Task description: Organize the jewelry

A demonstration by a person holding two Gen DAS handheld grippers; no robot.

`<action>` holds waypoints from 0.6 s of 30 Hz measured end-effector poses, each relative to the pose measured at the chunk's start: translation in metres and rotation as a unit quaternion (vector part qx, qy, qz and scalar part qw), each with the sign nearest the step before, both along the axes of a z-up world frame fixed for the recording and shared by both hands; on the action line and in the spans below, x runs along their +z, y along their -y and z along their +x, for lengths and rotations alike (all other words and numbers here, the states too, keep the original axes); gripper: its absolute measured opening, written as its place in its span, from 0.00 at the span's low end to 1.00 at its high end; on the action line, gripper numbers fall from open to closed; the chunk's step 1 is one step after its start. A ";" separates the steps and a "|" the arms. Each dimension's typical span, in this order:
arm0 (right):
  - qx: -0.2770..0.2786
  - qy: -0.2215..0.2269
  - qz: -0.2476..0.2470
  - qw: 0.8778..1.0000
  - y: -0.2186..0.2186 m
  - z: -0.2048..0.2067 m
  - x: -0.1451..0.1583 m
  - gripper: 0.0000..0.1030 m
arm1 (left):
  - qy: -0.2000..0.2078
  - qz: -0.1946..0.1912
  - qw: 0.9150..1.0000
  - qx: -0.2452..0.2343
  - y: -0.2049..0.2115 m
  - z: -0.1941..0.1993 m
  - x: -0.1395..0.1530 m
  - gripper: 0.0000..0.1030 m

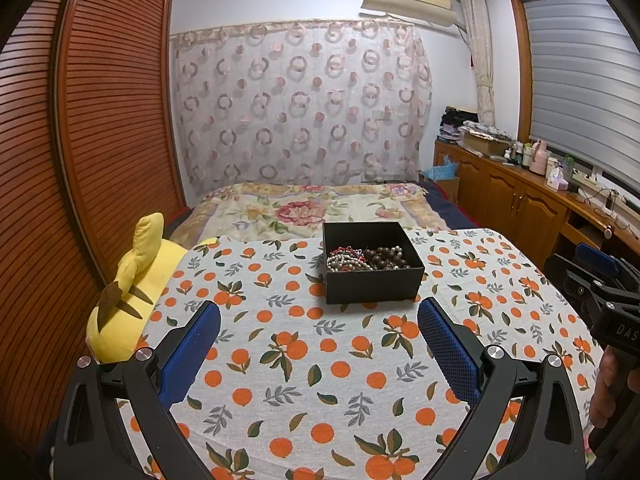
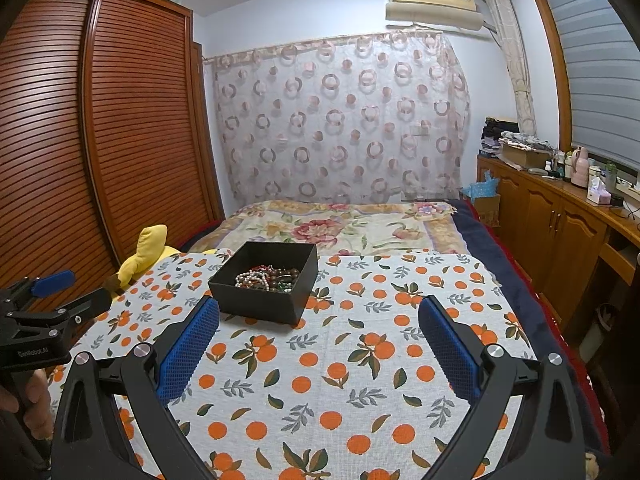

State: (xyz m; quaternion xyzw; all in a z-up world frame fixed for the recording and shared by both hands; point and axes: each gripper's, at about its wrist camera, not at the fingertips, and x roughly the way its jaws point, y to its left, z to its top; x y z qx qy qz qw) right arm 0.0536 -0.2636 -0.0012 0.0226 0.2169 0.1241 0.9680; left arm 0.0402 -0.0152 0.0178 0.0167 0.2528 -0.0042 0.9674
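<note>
A black open box (image 1: 374, 282) stands on the orange-print cloth (image 1: 320, 360). It holds a heap of jewelry (image 1: 366, 259): pale bead strands, a red strand and dark brown wooden beads. My left gripper (image 1: 319, 310) is open and empty, just short of the box. In the right wrist view the box (image 2: 262, 300) sits ahead to the left with the jewelry (image 2: 268, 278) inside. My right gripper (image 2: 319, 310) is open and empty, its left finger close to the box's near corner. Each gripper shows at the edge of the other's view.
A yellow plush toy (image 1: 132, 292) lies at the cloth's left edge beside a slatted wooden wardrobe (image 1: 80, 160). A flowered bedspread (image 1: 312, 208) lies beyond the box. A wooden cabinet (image 1: 520, 196) with bottles runs along the right wall.
</note>
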 end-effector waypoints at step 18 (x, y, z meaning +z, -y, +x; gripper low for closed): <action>0.000 0.001 0.001 1.000 0.001 0.000 -0.001 0.98 | 0.001 0.000 1.000 -0.002 -0.001 0.000 -0.001 0.93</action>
